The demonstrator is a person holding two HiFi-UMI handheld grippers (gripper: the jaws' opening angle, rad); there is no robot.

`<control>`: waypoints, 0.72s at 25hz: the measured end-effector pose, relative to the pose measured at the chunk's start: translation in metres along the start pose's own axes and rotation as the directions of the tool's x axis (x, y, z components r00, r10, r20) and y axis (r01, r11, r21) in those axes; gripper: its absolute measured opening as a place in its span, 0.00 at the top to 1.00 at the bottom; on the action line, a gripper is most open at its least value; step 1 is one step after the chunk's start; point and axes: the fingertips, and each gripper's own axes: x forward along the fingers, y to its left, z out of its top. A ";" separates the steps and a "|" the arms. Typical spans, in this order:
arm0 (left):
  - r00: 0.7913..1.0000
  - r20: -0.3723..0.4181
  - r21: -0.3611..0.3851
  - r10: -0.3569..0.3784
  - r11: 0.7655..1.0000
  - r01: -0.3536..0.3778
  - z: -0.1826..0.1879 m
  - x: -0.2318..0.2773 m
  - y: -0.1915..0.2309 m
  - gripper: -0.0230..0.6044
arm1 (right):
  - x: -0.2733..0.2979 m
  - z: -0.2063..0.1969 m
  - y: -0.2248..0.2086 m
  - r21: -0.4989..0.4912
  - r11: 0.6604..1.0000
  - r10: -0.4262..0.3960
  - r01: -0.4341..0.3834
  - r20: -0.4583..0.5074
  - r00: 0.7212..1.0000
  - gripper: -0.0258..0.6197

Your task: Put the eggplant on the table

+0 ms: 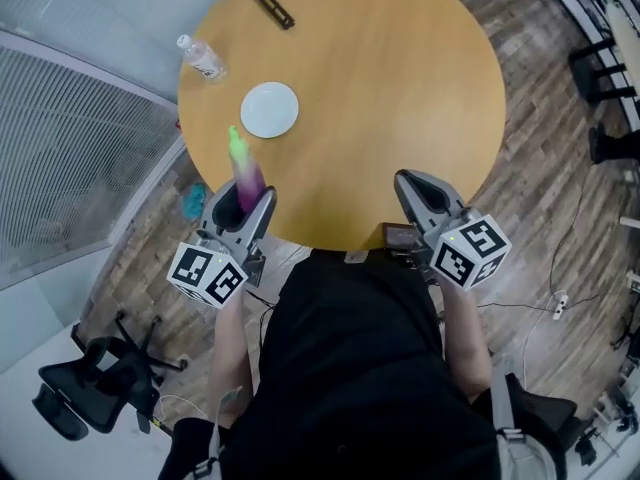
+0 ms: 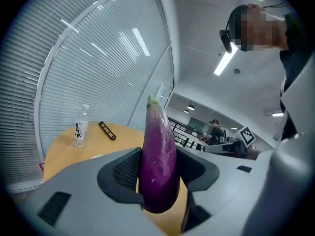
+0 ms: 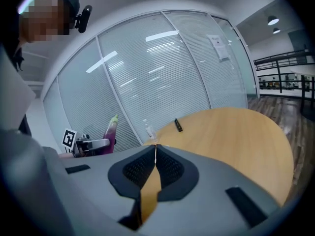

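Observation:
A purple eggplant (image 2: 158, 163) with a green stem stands upright between the pads of my left gripper (image 2: 157, 181), which is shut on it. In the head view the eggplant (image 1: 245, 173) rises from my left gripper (image 1: 240, 208) at the near left rim of the round wooden table (image 1: 400, 88). My right gripper (image 1: 420, 193) hovers at the table's near right rim. Its pads meet with nothing between them (image 3: 155, 168). From the right gripper view the eggplant (image 3: 110, 132) shows far left.
On the table lie a white plate (image 1: 270, 109), a clear water bottle (image 1: 203, 59) and a black bar (image 1: 270, 3). A glass wall with blinds (image 1: 70, 148) runs along the left. A black office chair (image 1: 90, 383) stands on the floor at lower left.

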 end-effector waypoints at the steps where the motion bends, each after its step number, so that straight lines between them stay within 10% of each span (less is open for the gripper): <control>1: 1.000 -0.010 0.001 -0.001 1.000 0.001 -0.002 0.002 0.004 0.60 | -0.004 -0.002 -0.001 0.008 1.000 -0.016 0.016 0.005 1.000 0.93; 10: 0.986 -0.163 0.019 0.034 0.999 -0.032 -0.035 0.033 0.027 0.60 | -0.041 -0.020 -0.011 0.062 0.990 -0.130 0.128 0.030 0.991 0.93; 18: 0.948 -0.264 0.212 0.179 0.969 -0.124 -0.053 0.056 0.043 0.60 | -0.051 -0.022 -0.026 0.088 0.990 -0.111 0.111 0.002 0.994 0.93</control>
